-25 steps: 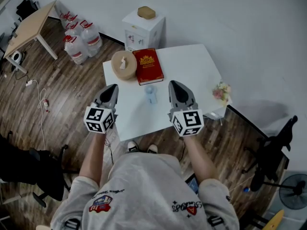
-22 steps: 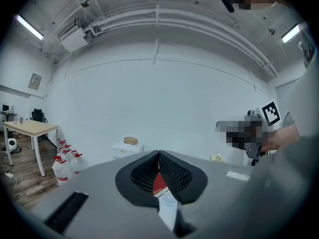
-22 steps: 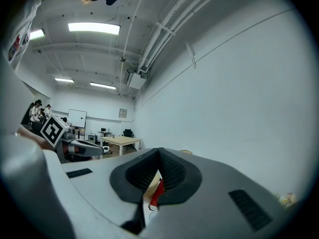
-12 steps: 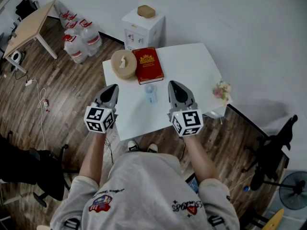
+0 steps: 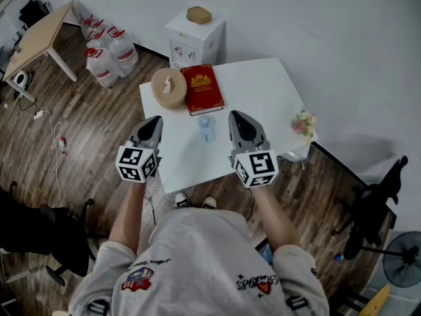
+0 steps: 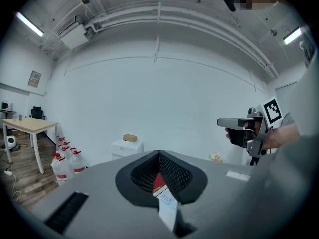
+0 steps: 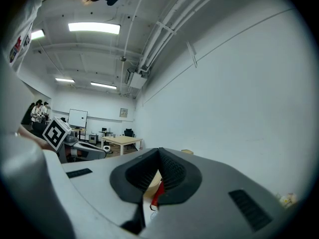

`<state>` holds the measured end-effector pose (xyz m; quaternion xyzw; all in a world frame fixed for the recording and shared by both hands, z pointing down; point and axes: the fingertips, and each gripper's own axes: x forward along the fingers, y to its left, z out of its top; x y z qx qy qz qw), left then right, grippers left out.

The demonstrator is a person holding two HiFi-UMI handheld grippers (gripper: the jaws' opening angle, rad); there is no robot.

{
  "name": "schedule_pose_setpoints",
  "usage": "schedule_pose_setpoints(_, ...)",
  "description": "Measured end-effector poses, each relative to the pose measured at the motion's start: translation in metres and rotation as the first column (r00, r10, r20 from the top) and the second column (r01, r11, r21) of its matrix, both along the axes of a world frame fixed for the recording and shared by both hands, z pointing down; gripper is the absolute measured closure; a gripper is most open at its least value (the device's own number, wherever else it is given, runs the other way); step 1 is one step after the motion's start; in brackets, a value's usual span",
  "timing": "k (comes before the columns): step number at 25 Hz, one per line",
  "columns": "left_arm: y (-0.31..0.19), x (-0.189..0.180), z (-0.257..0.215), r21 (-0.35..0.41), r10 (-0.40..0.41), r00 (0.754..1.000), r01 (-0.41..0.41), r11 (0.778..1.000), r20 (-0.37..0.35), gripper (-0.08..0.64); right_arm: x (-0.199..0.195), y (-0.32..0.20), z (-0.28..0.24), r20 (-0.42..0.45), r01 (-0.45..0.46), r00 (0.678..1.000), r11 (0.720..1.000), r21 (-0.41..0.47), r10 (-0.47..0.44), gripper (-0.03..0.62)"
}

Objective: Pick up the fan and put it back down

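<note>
White table (image 5: 263, 97), fan (image 5: 206, 129) well inside every edge.

A white desk (image 5: 263, 94) lies below the jaws on a dark wood floor (image 5: 92, 130). Beyond them stands a white wall (image 5: 329, 18); far to their left, a wooden table (image 5: 39, 38) and water jugs (image 5: 108, 54).

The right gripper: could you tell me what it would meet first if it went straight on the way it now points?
Probably the white wall. The right gripper, jaws shut, points level above the white table, so it seems to pass over the fan and red book; depth is unclear.
</note>
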<state>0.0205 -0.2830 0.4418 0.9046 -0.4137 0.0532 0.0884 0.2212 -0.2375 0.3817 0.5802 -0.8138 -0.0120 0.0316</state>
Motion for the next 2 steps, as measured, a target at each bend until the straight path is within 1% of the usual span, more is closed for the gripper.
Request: schedule_pose_setpoints(2, 0.0001, -0.0016, -0.0001, 0.0, 0.0, 1.0, 0.0, 1.0, 0.0, 0.555, -0.0025, 0.0012, -0.0004, 0.0, -0.001, 1.0, 1.0, -0.005, 0.001, 0.598)
